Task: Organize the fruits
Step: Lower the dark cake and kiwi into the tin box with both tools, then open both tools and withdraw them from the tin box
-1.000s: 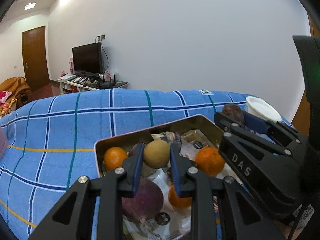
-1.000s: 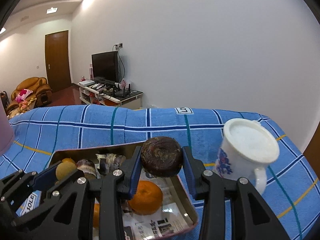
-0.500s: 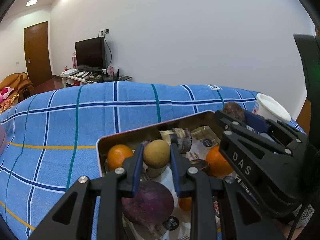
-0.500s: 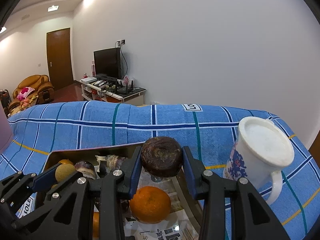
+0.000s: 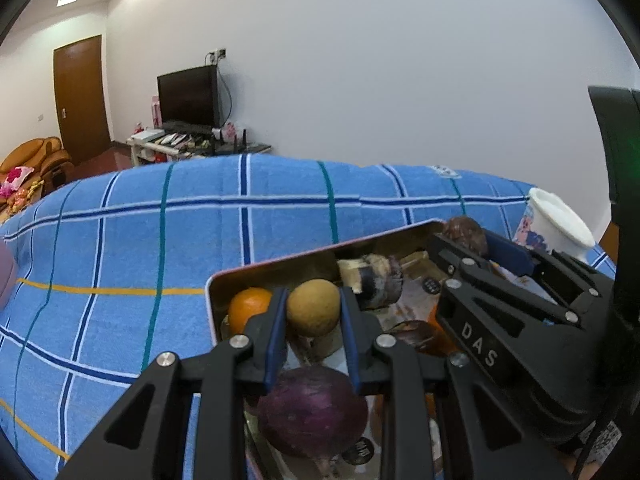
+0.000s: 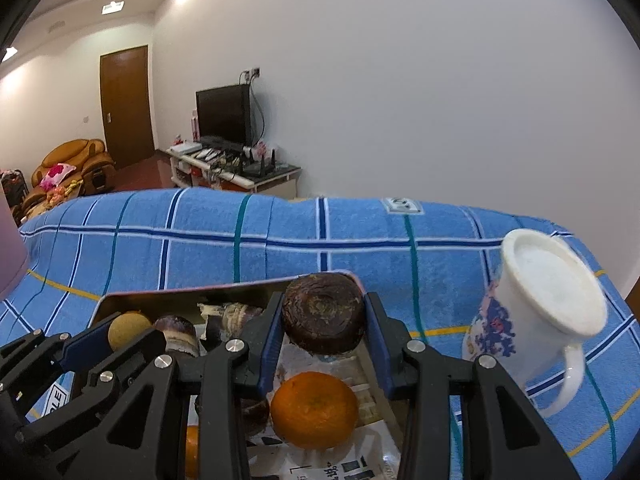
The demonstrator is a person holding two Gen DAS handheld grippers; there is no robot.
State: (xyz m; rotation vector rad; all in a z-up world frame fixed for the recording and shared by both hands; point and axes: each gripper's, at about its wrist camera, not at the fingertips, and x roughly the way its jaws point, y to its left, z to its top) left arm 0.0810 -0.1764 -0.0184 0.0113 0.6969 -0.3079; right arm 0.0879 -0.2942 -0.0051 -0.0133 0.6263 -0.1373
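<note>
The left claw [image 5: 313,322] is clamped on a small tan round fruit [image 5: 313,306], held above the near-left part of the metal tin [image 5: 280,266], with an orange [image 5: 248,310] just to its left and a big purple fruit [image 5: 312,410] beneath and behind its tips. Beside it, the right claw [image 6: 323,330] pinches a dark brown wrinkled fruit [image 6: 323,314] over the tin's far right corner. The white mug [image 6: 548,308] sits just to the right of that claw on the blue checked cloth [image 6: 280,236], so I'd guess the right claw is far nearer to it if the fruit goes out that way.
</note>
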